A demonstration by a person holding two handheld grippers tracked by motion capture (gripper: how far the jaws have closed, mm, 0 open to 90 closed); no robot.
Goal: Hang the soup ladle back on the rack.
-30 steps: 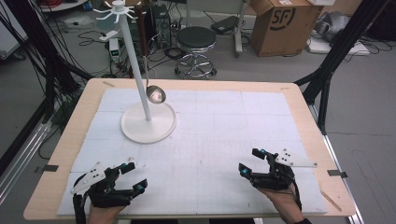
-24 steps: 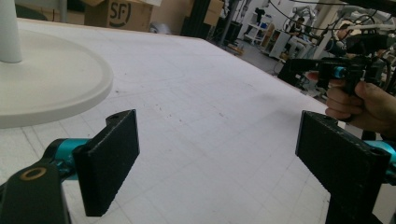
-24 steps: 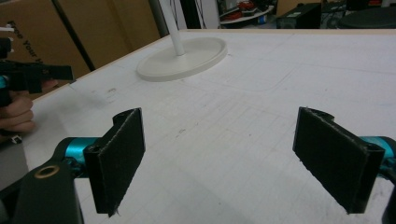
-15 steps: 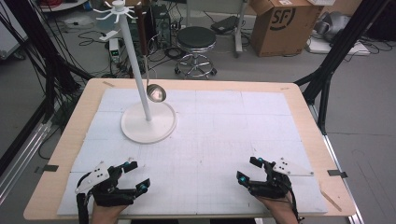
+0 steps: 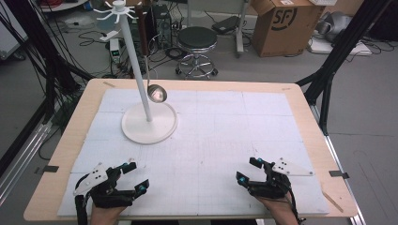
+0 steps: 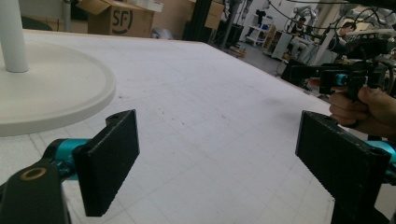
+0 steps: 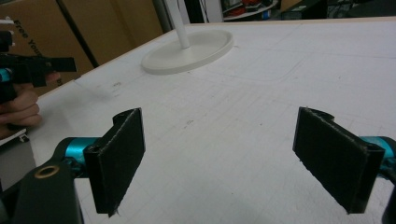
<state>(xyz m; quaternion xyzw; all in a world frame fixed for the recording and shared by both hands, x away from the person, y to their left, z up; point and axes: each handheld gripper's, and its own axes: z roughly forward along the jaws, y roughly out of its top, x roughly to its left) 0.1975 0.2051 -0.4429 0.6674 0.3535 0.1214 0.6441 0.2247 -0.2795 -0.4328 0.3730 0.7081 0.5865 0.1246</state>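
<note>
I hold a black two-jaw gripper in each hand, low at the near edge of a wooden table covered by a white gridded mat. My left gripper sits at about seven o'clock on the table, its jaws spread wide with nothing between them. My right gripper sits at about five o'clock, jaws likewise spread wide and empty. The two are well apart.

Nearest to my left gripper, at about eleven o'clock on the table, stands a white rack stand: a broad, flat round base, a tall slim pole leaning slightly, and a ring of small hooks at the top. A metal ladle hangs from it, its shiny bowl beside the pole above the base.

The mat between my grippers and the stand lies bare. Beyond the table at twelve o'clock stand a black round stool and a cardboard box.
</note>
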